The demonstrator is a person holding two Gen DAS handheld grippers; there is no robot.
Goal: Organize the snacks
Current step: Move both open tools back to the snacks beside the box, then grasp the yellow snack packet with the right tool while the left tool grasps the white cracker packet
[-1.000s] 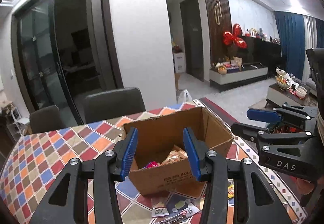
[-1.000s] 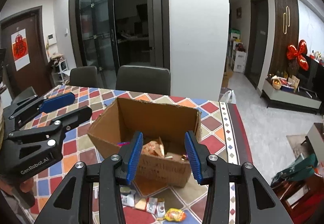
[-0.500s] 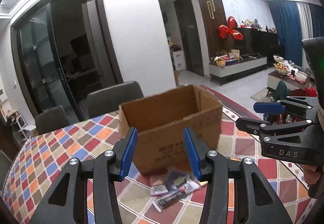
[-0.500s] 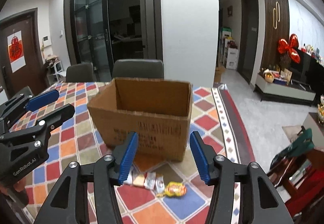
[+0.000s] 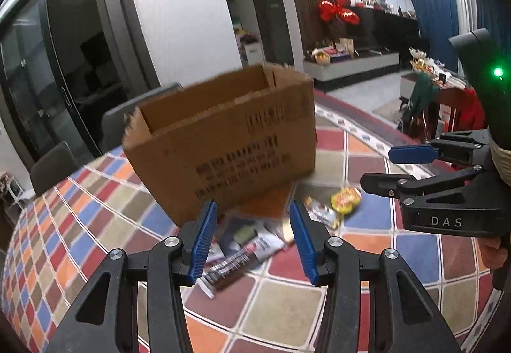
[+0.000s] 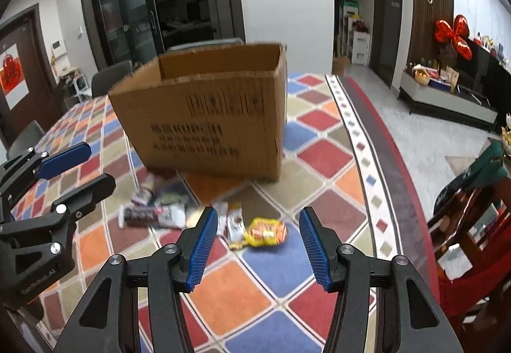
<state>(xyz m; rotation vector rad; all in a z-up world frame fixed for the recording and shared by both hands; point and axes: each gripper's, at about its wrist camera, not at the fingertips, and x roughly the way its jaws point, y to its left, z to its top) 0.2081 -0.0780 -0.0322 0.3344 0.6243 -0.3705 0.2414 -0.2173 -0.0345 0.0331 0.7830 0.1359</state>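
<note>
An open cardboard box (image 5: 223,142) (image 6: 207,116) stands on the table with the colourful checked cloth (image 6: 242,289). Several snack packets lie in front of it: a yellow packet (image 6: 266,231) (image 5: 345,199), a dark bar (image 6: 137,214) (image 5: 233,266), and small white packets (image 6: 234,222). My left gripper (image 5: 252,241) is open and empty above the dark packets. My right gripper (image 6: 258,247) is open and empty just above the yellow packet. Each gripper shows in the other's view, the left one (image 6: 64,171) and the right one (image 5: 405,167).
Grey chairs (image 6: 111,78) stand behind the table. The table edge (image 6: 383,142) curves at the right, with a wooden chair and green cloth (image 6: 479,180) beyond. A pillar, glass doors and a sideboard stand further back.
Both grippers have come down and back from over the box toward the snack packets on the cloth. The box inside is now out of sight; both stay open.
</note>
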